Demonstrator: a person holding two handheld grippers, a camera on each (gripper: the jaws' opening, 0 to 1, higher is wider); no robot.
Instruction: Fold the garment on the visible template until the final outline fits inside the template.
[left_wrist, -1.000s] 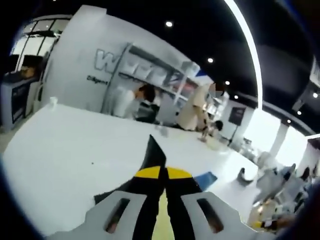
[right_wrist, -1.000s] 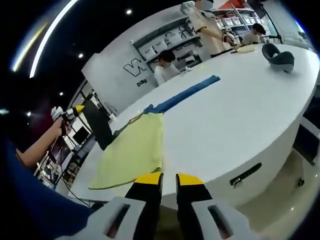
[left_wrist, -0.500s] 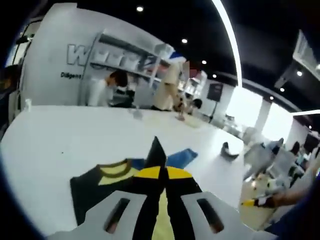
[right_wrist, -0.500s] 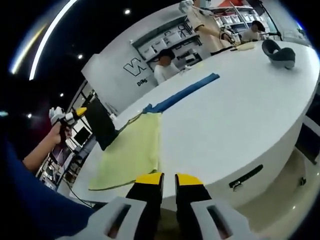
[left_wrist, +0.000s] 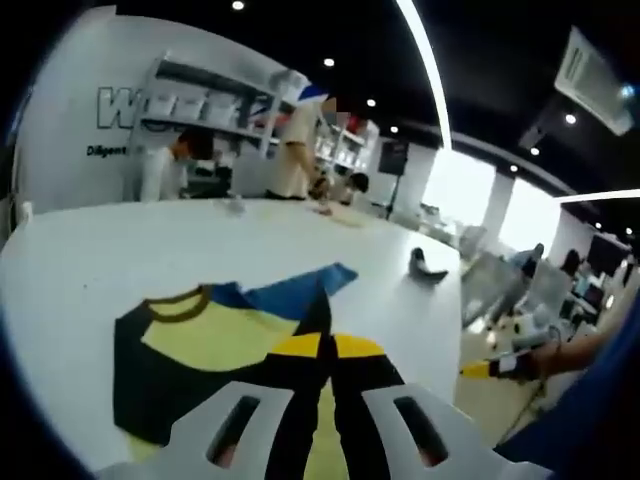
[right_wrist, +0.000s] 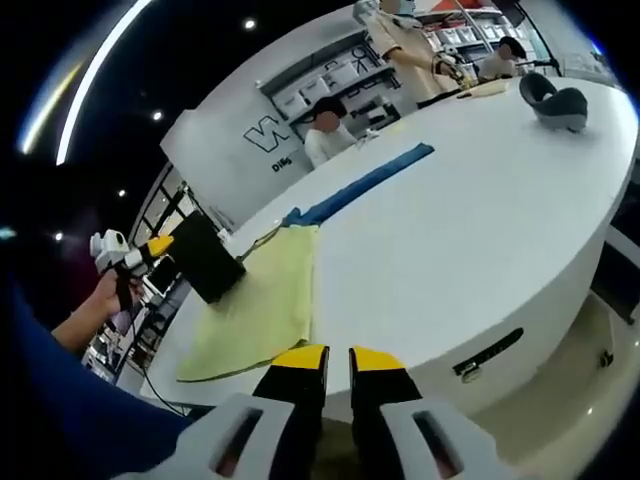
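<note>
A yellow and black shirt (left_wrist: 200, 340) lies flat on the white table (left_wrist: 100, 260), with a blue strip (left_wrist: 295, 290) running from its collar end. My left gripper (left_wrist: 320, 346) is shut on a black sleeve tip (left_wrist: 316, 310) that pokes up between its jaws. From the right gripper view, the left gripper (right_wrist: 150, 248) holds that black sleeve (right_wrist: 205, 262) raised over the yellow body (right_wrist: 265, 300), and the blue strip (right_wrist: 360, 185) stretches away behind. My right gripper (right_wrist: 326, 356) hangs off the table's near edge, jaws close together and holding nothing. It also shows as the right gripper (left_wrist: 490, 368) in a hand.
A dark curved object (right_wrist: 555, 100) rests on the far right of the round table (right_wrist: 480, 230); it appears too as the dark object (left_wrist: 428, 268). People (right_wrist: 325, 135) stand at the table's far side before white shelves. A handle (right_wrist: 487, 350) sits on the table's side wall.
The left view has swung round and down, bringing the whole shirt into sight. In the right gripper view the black sleeve has come lower, toward the yellow body. The right gripper has barely moved.
</note>
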